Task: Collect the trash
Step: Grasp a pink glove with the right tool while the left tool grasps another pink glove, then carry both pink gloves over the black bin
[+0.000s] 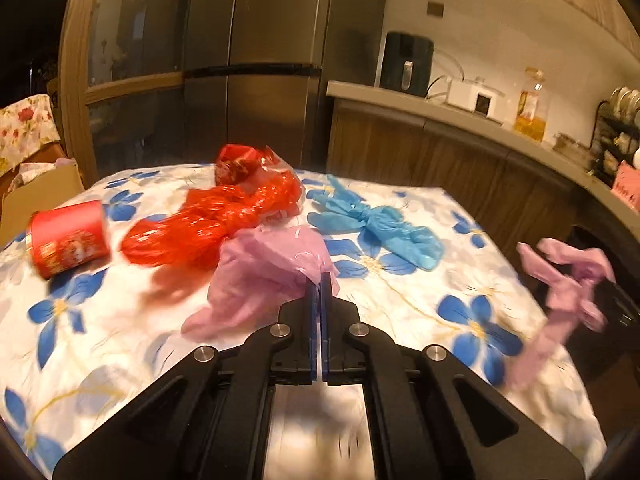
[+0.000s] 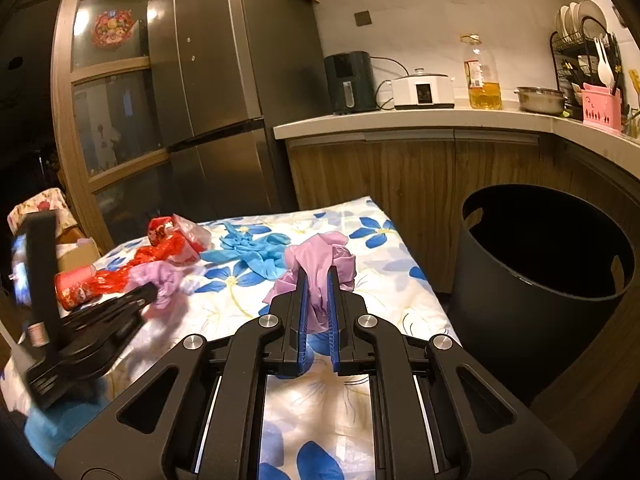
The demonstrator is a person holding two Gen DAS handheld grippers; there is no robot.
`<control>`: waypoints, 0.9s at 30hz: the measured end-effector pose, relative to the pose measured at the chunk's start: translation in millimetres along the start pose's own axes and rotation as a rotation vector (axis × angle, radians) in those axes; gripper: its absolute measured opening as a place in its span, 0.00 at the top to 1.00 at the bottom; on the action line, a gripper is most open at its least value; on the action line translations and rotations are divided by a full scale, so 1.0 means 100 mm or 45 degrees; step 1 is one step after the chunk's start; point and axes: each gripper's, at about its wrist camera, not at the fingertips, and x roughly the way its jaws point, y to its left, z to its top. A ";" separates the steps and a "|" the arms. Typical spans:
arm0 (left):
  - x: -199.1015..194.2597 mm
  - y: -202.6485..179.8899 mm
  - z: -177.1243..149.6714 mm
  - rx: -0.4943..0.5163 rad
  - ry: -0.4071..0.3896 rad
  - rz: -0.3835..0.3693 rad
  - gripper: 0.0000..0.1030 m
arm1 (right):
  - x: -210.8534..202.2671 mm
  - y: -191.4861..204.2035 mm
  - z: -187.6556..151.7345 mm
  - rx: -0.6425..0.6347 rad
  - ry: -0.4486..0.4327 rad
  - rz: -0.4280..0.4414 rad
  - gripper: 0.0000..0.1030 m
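Note:
My left gripper [image 1: 320, 278] is shut on a pink plastic bag [image 1: 260, 276] that rests on the floral tablecloth [image 1: 120, 340]; the gripper also shows in the right wrist view [image 2: 150, 294]. My right gripper [image 2: 318, 276] is shut on a second pink bag [image 2: 320, 260] and holds it above the table's right part; this bag shows blurred in the left wrist view [image 1: 568, 280]. A red plastic bag [image 1: 224, 216], a blue bag [image 1: 380, 224] and a red cup on its side [image 1: 68, 238] lie on the table.
A black trash bin [image 2: 540, 292], open at the top, stands on the floor right of the table. A fridge [image 2: 224, 92] and a wooden counter [image 2: 420, 124] with appliances stand behind. A cardboard box [image 1: 36, 196] sits at the far left.

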 end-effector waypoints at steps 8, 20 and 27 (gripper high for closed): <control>-0.53 0.07 0.00 0.004 -0.083 -0.045 0.99 | -0.17 0.02 0.02 -0.004 -0.016 0.047 0.92; -0.73 -0.23 0.08 0.072 -0.126 -0.106 0.99 | -0.41 -0.11 0.10 -0.001 -0.065 0.046 0.92; -0.69 -0.65 0.17 0.147 -0.142 -0.197 0.99 | -0.55 -0.40 0.20 0.016 -0.108 -0.017 0.93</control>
